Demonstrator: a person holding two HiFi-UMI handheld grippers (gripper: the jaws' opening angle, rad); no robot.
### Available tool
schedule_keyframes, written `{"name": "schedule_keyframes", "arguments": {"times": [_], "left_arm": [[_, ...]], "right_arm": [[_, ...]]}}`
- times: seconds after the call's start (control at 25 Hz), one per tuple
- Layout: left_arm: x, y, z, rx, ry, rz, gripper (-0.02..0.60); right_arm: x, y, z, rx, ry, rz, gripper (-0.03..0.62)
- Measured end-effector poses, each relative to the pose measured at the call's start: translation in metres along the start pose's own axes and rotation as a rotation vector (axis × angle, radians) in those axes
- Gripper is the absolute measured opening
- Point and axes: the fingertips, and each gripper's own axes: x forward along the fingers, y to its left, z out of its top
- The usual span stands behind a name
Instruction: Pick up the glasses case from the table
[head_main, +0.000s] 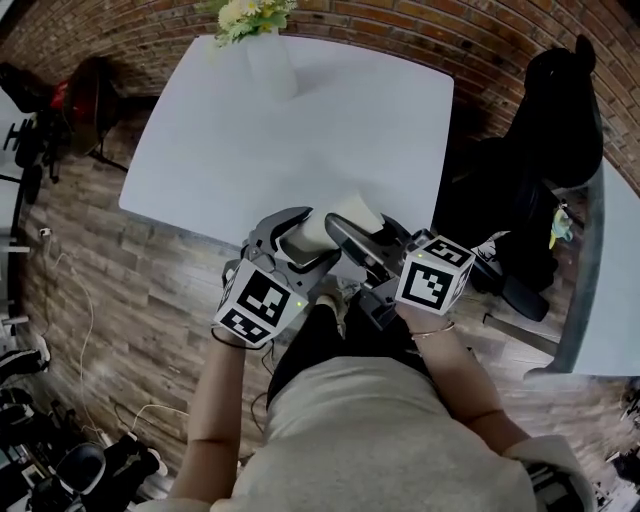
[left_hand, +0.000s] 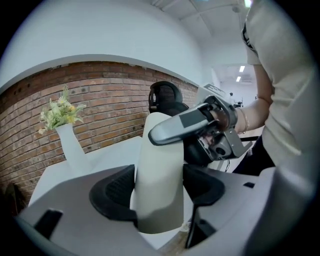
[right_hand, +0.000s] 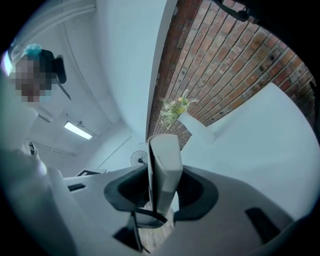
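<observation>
White tabletop (head_main: 330, 130) and red brick wall (head_main: 420, 35) lie beyond both tools. Left gripper (left_hand: 159, 195) is clamped on the cream, smooth hard-shell glasses case (left_hand: 161, 160), apparently lifted off the table. Right gripper (right_hand: 161, 192) pinches the case's other end edgewise. Likely light, rigid and slick; flat faces hold best.

I read glasses case (head_main: 338, 222) as smooth matt white; table (head_main: 300, 130) smooth matt; wall (head_main: 450, 30) rough brick; floor (head_main: 120, 270) wood planks.

Beige short-sleeved shirt (head_main: 400, 440) (thin bracelet (head_main: 432, 331) on wrist).
</observation>
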Motion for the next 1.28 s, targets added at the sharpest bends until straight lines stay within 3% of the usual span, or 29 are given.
{"name": "schedule_keyframes", "arguments": {"times": [0.28,0.6,0.84,1.12,1.28], "left_arm": [[-0.013,0.004,0.0,0.03,0.015,0.033,0.291],[-0.033,0.031,0.011,-0.066,-0.062,0.125,0.29],[-0.041,0.038,0.018,-0.097,-0.092,0.158,0.29],[-0.055,0.053,0.036,-0.246,-0.241,0.17,0.283],[-0.056,0.056,0.041,-0.293,-0.282,0.193,0.262]], "right_arm": [[0.003,0.014,0.015,-0.041,-0.02,0.013,0.153],[0.003,0.015,0.043,-0.075,-0.068,-0.003,0.153],[0.001,0.015,0.061,-0.101,-0.103,-0.008,0.153],[0.0,0.02,0.083,-0.131,-0.153,-0.007,0.155],[0.0,0.027,0.091,-0.168,-0.173,0.008,0.155]]}}
